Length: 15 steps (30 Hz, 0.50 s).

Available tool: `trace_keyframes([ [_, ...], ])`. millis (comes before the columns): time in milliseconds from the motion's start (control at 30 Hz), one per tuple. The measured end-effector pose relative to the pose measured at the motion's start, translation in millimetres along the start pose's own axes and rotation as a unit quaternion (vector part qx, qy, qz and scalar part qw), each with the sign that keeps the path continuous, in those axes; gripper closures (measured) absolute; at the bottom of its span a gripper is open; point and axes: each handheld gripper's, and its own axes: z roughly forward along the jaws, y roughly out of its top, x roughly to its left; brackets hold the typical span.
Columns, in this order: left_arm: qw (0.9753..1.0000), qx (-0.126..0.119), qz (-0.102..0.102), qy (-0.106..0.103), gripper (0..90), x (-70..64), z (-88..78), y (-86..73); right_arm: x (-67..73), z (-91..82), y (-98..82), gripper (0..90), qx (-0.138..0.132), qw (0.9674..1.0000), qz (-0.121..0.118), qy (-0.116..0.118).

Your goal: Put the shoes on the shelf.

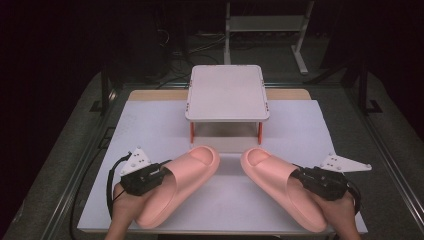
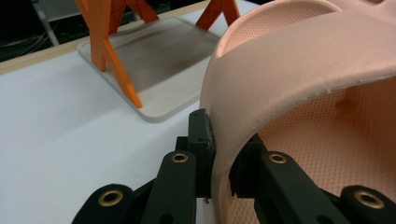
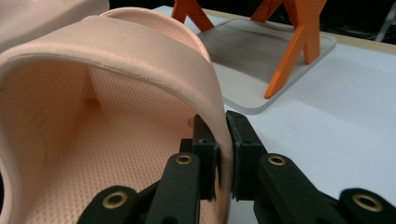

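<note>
Nearest the high view's camera, the person's hands come in from the bottom edge, each with a gripper clamped on a pink slide sandal. The left gripper (image 1: 159,175) pinches the outer side of the left sandal's (image 1: 180,182) strap, one pad (image 2: 201,135) outside and one inside. The right gripper (image 1: 300,176) pinches the strap edge of the right sandal (image 1: 280,187) the same way. Both sandals sit over the near part of the white table mat (image 1: 150,130), toes angled inward toward a small white shelf stand (image 1: 227,92) with orange legs (image 2: 112,56), just beyond them.
</note>
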Motion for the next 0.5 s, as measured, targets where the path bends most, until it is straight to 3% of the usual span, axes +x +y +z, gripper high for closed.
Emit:
trace_keyframes([
  [267, 0.9998, -0.008, 0.016, -0.011, 80.8, 3.7, -9.2, 21.8, 6.7, -5.3, 24.9, 82.1, 0.019, 0.9996, -0.017, 0.010],
  [500, 0.9995, -0.014, 0.025, -0.015, 80.8, 13.6, -20.1, 41.7, 13.8, -16.7, 57.2, 82.2, 0.008, 0.9990, -0.040, 0.017],
])
